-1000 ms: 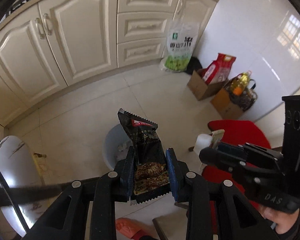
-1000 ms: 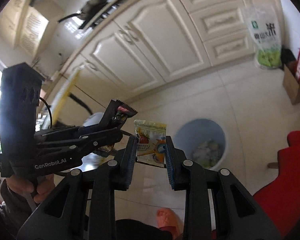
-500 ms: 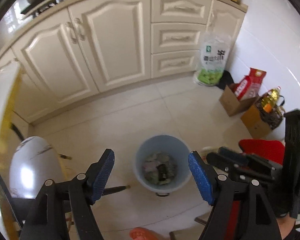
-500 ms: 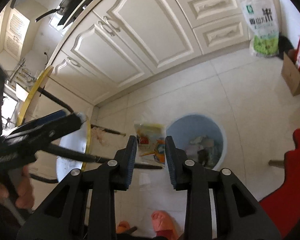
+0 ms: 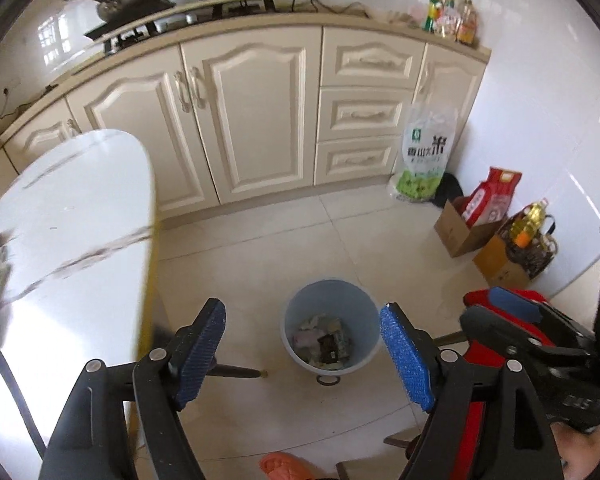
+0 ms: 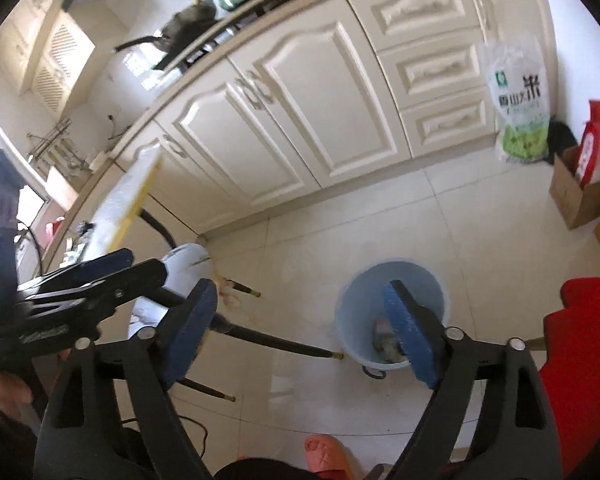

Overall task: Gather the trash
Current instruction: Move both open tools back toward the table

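Left wrist view:
Left gripper: fingers spread wide, nothing between them.
Trash bin: pale blue, on the floor tiles between the blue pads, wrappers lying inside.
Table: white top at left.

Right wrist view:
Right gripper: fingers wide, holding nothing.
Trash bin: partly behind the right finger, near the red chair.

bin: smooth plastic | floor: glossy tile | cabinets: satin
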{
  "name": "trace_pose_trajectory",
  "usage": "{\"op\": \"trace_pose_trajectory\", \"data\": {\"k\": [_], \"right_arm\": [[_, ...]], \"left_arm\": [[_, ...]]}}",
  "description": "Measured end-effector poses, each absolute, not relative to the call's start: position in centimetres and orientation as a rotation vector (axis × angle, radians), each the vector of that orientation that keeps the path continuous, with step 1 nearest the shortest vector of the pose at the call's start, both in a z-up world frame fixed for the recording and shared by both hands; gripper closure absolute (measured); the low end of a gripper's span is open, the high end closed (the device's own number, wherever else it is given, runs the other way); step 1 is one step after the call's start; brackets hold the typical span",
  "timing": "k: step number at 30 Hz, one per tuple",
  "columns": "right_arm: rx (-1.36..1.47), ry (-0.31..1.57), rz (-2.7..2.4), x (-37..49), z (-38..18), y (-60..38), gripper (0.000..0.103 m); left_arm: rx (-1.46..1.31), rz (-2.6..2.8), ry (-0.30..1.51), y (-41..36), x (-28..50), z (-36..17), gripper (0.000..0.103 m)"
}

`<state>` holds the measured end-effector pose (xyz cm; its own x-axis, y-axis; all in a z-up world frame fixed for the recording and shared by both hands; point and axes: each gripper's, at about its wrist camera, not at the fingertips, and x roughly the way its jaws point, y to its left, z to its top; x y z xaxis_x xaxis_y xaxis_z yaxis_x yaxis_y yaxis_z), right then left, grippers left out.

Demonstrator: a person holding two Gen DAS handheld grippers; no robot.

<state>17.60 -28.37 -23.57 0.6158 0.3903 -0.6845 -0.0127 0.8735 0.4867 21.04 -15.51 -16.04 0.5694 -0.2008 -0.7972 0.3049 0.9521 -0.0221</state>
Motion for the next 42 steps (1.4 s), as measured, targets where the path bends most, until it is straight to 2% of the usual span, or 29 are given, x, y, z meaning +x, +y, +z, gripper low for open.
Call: {"op": "trace_pose_trajectory", "data": {"k": [3,5,8,16,22,32,42], "right_arm": [[0.445,0.851,0.246,16.0,-20.9,-27.4,0.008],[0.431,0.822,0.259,14.9,-19.0,-26.4,0.008],[0.406,0.786,0.273,13.4,-16.6,-24.6,0.001],[0.331,0.743,0.342,10.8,-12.2,-19.1,0.0],[0.272,0.73,0.413,10.6,-9.7,-14.2,0.0],[0.127,0.759,0.529,14.8,-8.3,-4.1,0.0],[0.076,0.823,0.629,21.2,-10.7,3.2,0.0]], "left_arm": [[0.119,-0.297,0.87,-12.4,17.5,-13.8,0.024],[0.113,-0.293,0.838,-11.2,15.1,-12.8,0.022],[0.105,-0.285,0.786,-8.2,10.7,-10.7,0.02],[0.072,-0.237,0.687,0.7,0.4,-7.3,0.009],[0.036,-0.176,0.649,6.9,-4.9,-6.1,0.007],[-0.039,0.008,0.684,17.4,-4.9,-7.5,0.006],[-0.243,0.11,0.827,24.7,0.4,-9.2,0.006]]}}
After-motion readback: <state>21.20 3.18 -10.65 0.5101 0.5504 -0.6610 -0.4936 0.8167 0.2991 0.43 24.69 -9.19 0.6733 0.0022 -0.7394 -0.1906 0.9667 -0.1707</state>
